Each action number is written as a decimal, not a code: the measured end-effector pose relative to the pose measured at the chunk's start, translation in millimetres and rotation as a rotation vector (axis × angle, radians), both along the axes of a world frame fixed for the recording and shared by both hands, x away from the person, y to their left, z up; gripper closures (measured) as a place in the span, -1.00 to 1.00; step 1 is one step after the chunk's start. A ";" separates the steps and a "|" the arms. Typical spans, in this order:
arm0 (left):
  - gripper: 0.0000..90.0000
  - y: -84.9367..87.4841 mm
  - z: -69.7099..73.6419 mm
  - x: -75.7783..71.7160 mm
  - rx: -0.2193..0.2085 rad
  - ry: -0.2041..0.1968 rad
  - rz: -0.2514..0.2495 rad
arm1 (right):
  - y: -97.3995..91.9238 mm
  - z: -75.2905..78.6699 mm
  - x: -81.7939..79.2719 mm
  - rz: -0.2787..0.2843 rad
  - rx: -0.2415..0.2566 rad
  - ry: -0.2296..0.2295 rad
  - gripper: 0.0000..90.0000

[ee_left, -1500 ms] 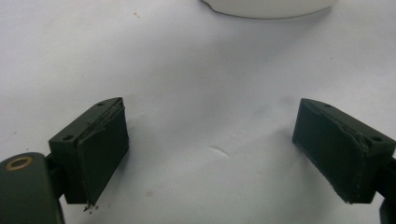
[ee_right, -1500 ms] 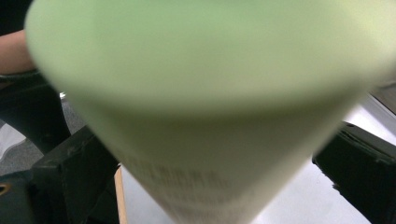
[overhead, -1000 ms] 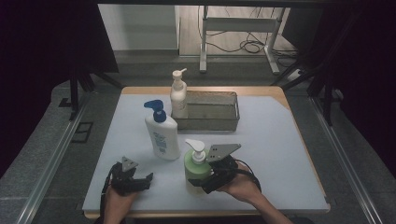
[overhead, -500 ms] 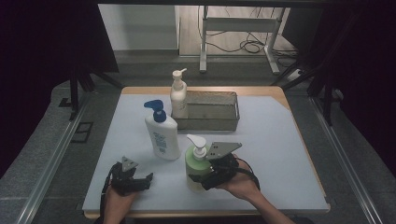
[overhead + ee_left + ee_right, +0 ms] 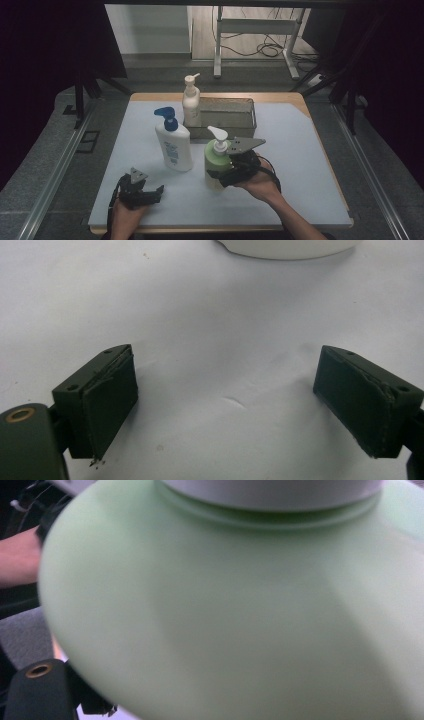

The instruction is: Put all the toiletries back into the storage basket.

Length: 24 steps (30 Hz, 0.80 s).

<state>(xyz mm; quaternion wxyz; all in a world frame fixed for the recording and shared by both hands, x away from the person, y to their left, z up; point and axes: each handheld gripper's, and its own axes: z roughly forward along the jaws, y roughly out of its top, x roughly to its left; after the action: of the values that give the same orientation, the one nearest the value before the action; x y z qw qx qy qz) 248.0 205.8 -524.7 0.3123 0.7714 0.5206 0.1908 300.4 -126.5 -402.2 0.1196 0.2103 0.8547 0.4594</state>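
Note:
My right gripper [image 5: 223,174] is shut on a light green pump bottle [image 5: 215,159] with a white pump head, held upright at the front middle of the white table mat [image 5: 300,150]. In the right gripper view the green bottle [image 5: 240,610] sits pressed close against the camera, blurred, with one black finger [image 5: 42,690] at the lower left. My left gripper [image 5: 149,193] rests low at the front left of the mat. Its jaws are open [image 5: 227,405] over bare mat, with nothing between them.
A white bottle with a blue pump [image 5: 174,144] stands left of the green one; its base [image 5: 290,246] edges the top of the left gripper view. A wire basket [image 5: 235,116] sits at the back middle. A cream pump bottle [image 5: 191,104] stands at its left end.
My right gripper has risen a little and shifted slightly away from the front edge, carrying the green bottle. The left gripper has stayed where it was.

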 end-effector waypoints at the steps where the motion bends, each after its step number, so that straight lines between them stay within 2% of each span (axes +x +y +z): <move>1: -0.77 0.0 0.0 0.0 0.000 0.000 0.000 | -0.2 1.7 2.3 -0.006 0.002 -0.002 -0.73; 9: -0.77 -0.1 -0.2 0.0 -0.001 -0.002 0.000 | 1.4 16.7 20.6 -0.050 0.014 -0.027 -0.72; 24: -0.77 -0.1 -0.3 0.1 -0.001 -0.003 0.000 | 2.1 30.9 48.9 -0.099 0.009 -0.049 -0.72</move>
<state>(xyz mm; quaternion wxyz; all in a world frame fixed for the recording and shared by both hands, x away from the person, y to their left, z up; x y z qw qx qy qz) 248.1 205.7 -525.0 0.3135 0.7708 0.5203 0.1918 349.3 -124.3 -371.3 0.1620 0.2414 0.8380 0.4618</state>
